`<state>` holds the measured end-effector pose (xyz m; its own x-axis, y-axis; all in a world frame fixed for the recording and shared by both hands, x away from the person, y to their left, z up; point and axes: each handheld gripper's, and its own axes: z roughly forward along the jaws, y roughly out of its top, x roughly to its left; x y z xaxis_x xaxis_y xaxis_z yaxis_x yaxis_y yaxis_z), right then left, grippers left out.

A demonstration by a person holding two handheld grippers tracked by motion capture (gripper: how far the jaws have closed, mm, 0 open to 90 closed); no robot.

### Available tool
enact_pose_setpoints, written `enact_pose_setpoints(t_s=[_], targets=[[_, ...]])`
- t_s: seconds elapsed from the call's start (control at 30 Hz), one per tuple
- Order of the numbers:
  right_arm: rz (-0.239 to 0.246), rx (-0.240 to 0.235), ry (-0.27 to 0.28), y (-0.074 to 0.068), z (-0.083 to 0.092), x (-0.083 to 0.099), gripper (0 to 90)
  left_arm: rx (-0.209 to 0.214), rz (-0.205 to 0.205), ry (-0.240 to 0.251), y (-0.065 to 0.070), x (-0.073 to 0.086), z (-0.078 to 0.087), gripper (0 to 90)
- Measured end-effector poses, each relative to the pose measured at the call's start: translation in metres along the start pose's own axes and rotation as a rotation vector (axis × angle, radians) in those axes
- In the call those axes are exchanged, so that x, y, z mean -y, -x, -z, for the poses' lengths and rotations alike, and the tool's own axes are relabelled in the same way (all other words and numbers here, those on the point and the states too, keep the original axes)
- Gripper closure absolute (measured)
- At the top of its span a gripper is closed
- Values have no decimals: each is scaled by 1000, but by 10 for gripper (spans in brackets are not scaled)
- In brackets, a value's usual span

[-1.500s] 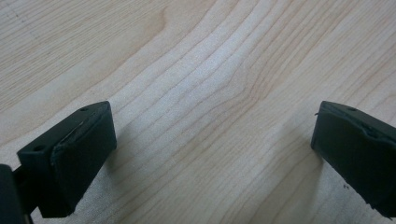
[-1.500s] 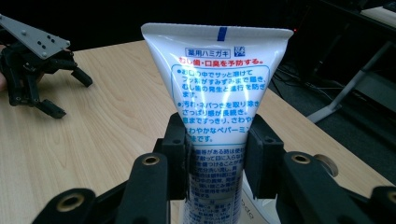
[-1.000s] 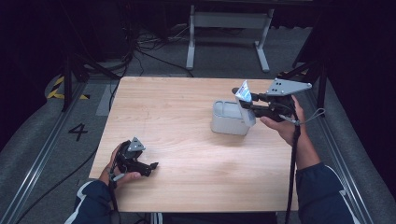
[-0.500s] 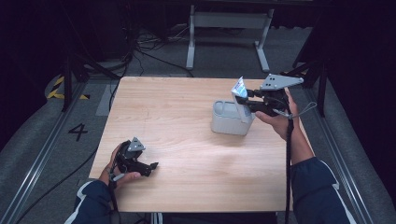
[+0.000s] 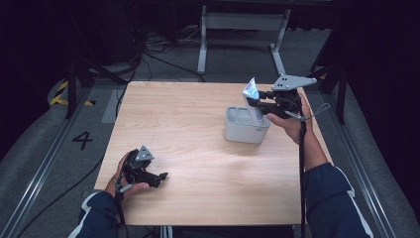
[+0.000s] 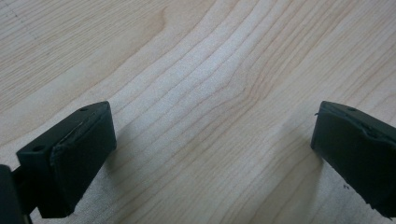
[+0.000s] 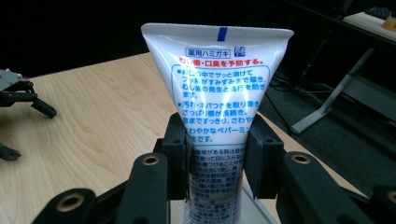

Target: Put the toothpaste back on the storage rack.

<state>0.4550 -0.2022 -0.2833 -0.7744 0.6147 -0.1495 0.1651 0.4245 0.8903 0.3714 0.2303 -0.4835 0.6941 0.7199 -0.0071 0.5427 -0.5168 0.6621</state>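
A white toothpaste tube (image 5: 252, 100) with blue and red print stands upright, crimped end up, in my right gripper (image 5: 256, 107), which is shut on its lower body. In the right gripper view both pads press on the tube (image 7: 219, 93) from either side of my right gripper (image 7: 217, 154). The tube's lower end hangs over the right part of a pale grey open container (image 5: 245, 128) at the table's right. My left gripper (image 5: 161, 179) rests near the front left edge, open, with bare wood between the jaws of my left gripper (image 6: 212, 158).
The wooden table (image 5: 188, 134) holds the container and both hands. Behind it a metal stand (image 5: 242, 29) and cables lie on the dark floor. A rail runs along the left side (image 5: 44, 168). The left gripper (image 7: 23, 105) is seen far off in the right gripper view.
My right gripper has carried the tube a little to the left, over the container. The left hand has stayed where it was.
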Motion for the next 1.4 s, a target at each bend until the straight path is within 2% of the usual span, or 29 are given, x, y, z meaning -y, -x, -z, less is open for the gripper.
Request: enact_pose_setpoints(t_s=[0.2, 0.33, 1.1, 1.4], targets=[[-4, 5, -8, 2, -6, 0, 659, -2, -1, 0, 0, 0, 0, 3], [-1, 27, -3, 2, -9, 1, 659, 0, 0, 0, 0, 0, 0, 4], [-29, 16, -28, 8, -33, 10, 658, 0, 0, 0, 0, 0, 0, 3], [-47, 31, -38, 14, -39, 15, 656, 1, 1, -1, 0, 0, 0, 4]])
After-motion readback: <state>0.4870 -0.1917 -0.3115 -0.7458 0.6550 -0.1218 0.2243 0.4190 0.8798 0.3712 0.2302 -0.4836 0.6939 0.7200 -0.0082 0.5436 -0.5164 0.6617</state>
